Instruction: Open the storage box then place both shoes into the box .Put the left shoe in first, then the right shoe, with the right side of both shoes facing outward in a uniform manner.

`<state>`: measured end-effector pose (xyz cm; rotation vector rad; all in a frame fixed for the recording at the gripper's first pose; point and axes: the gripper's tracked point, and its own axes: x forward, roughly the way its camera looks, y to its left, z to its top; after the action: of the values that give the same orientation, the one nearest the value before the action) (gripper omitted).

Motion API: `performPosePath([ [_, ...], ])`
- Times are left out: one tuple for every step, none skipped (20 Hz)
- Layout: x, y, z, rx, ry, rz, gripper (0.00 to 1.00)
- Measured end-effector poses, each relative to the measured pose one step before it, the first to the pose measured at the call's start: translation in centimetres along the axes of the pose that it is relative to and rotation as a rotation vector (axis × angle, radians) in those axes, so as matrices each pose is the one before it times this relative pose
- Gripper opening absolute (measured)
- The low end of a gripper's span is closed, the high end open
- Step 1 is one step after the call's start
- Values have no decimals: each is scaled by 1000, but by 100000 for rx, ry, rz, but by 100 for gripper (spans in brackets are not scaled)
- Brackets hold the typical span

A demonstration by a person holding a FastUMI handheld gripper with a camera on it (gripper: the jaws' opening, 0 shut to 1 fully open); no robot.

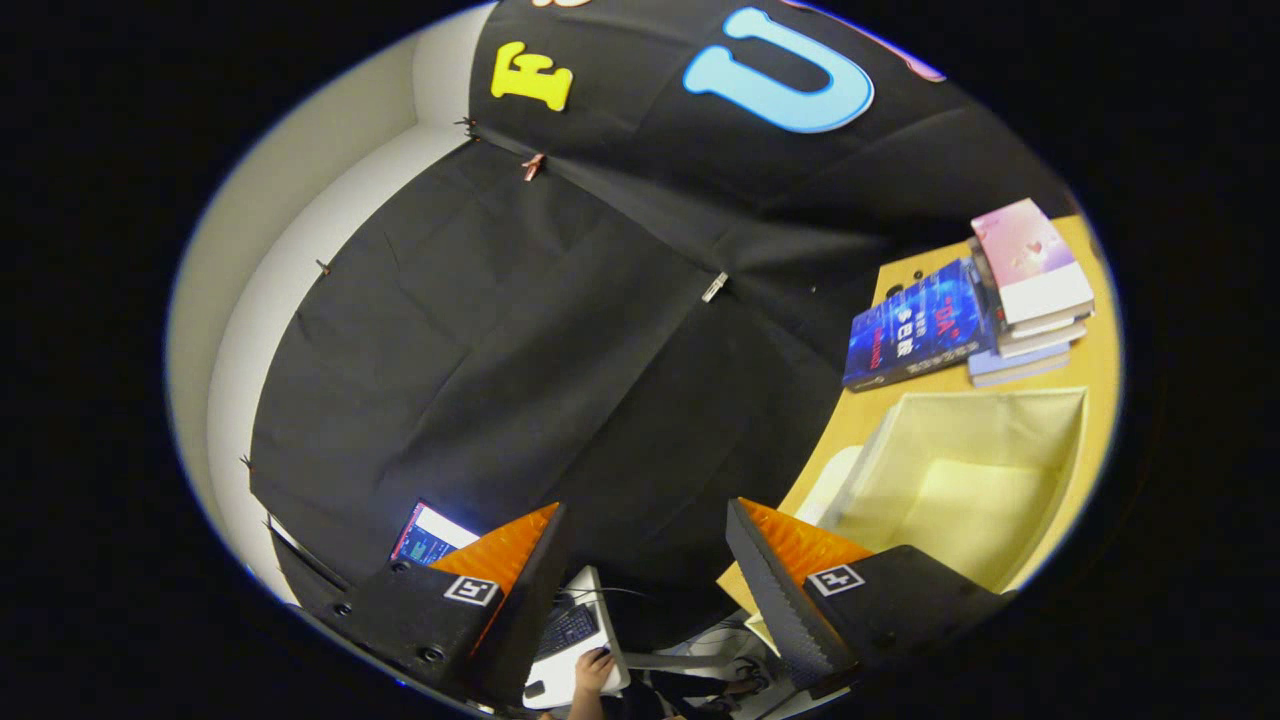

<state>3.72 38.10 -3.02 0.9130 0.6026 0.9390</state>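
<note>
Between the fingers of the wide, empty claw [648, 590] lies only black cloth, so I judge it should swing toward the open cream storage box [965, 475] on the yellow surface [1095, 350], keeping off its near rim and the stacked books [975, 310] beyond.

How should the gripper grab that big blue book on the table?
Probably by its long spine edge, the one facing the storage box. The blue book lies flat on the wooden table, beside a stack of books, so that side is blocked. Coming from the box side, one finger would have to slide under the edge, one over the cover. The fingers are open now, holding nothing.
</note>
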Motion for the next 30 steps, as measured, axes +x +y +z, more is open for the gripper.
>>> performPosePath([
  [-1205, -354, 439, -3211, -1819, -2189, 95],
  [-1325, -279, 361, -3188, -1589, -2483, 95],
  [-1260, -407, 454, -3057, -1712, -2922, 96],
  [-1206, -567, 365, -3501, -1927, -3483, 96],
  [-1276, -907, 490, -4127, -1838, -4426, 96],
  [-1717, -1127, 546, -4017, -1946, -4440, 97],
  [-1428, -1084, 560, -3804, -2340, -4742, 97],
  [-1424, -1245, 546, -3123, -2287, -4901, 97],
  [-1294, -1518, 336, -3173, -1446, -5488, 97],
  [-1297, -1789, -72, -3571, -659, -6105, 97],
  [-1097, -1991, -288, -2913, 462, -6739, 97],
  [-1410, -2118, -513, -1949, 1158, -6161, 97],
  [-1079, -1954, -758, -1461, 1895, -6062, 97],
  [-1060, -2141, -952, -1002, 1895, -5859, 97],
  [-695, -1957, -1031, -804, 1701, -4920, 97],
  [-404, -1852, -1406, -563, 2878, -4897, 98],
  [-305, -1758, -1406, -682, 2674, -4582, 98],
  [-210, -1702, -1408, -313, 2864, -3885, 98],
  [-36, -1584, -1326, -8, 2778, -3332, 98],
  [359, -1683, -1343, 296, 2629, -3424, 98],
  [508, -1401, -1500, 716, 3268, -2395, 98],
  [865, -1246, -1321, 1262, 2701, -2054, 98],
  [596, -1046, -1244, 1165, 2706, -1322, 98],
  [796, -805, -1119, 1087, 2842, -956, 98],
  [781, -605, -1138, 662, 2658, -697, 98],
  [1113, -602, -972, -44, 2613, -1045, 97],
  [1019, -452, -1023, -461, 2774, -721, 97],
  [1203, -533, -1122, -561, 2133, -600, 96],
  [860, -481, -610, -722, 1840, -933, 94],
  [782, -369, -363, -741, 1636, -805, 94],
])
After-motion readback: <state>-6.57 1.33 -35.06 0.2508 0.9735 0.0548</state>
